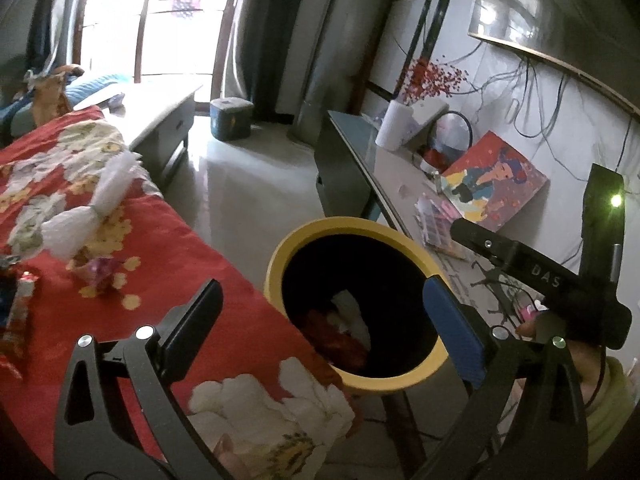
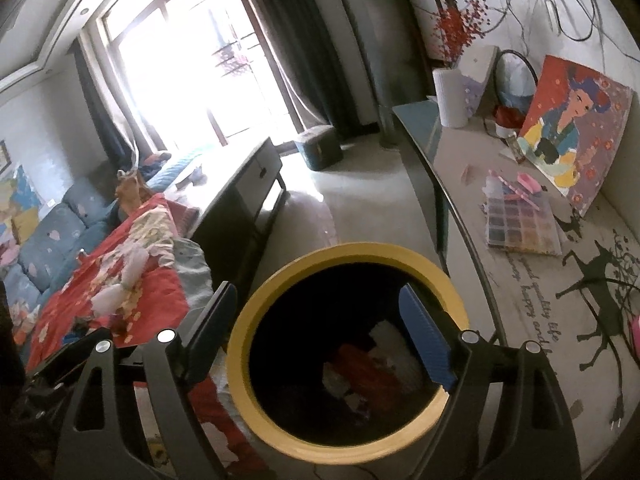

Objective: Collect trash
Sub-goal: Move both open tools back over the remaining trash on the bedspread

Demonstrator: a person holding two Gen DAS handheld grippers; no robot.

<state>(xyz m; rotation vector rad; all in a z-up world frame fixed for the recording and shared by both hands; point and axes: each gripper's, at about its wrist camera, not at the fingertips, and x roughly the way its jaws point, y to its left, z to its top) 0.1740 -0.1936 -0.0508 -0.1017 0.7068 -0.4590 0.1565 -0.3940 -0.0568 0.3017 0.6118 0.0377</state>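
Bin [image 2: 344, 360]: directly under my right claw [image 2: 316, 340], released, empty.
Wrapper [image 1: 96, 272]: on bed, left of bin; left claw [image 1: 320, 320] released, nearer.

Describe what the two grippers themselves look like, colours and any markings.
Both the left gripper and the right gripper have black frames with triangular cut-outs and silver round bolts. Each has one black pad and one ribbed blue pad. From the left wrist view, the right gripper's black body carries white letters "DAS", a green light glows on it, and the hand holding it wears a yellow-green sleeve.
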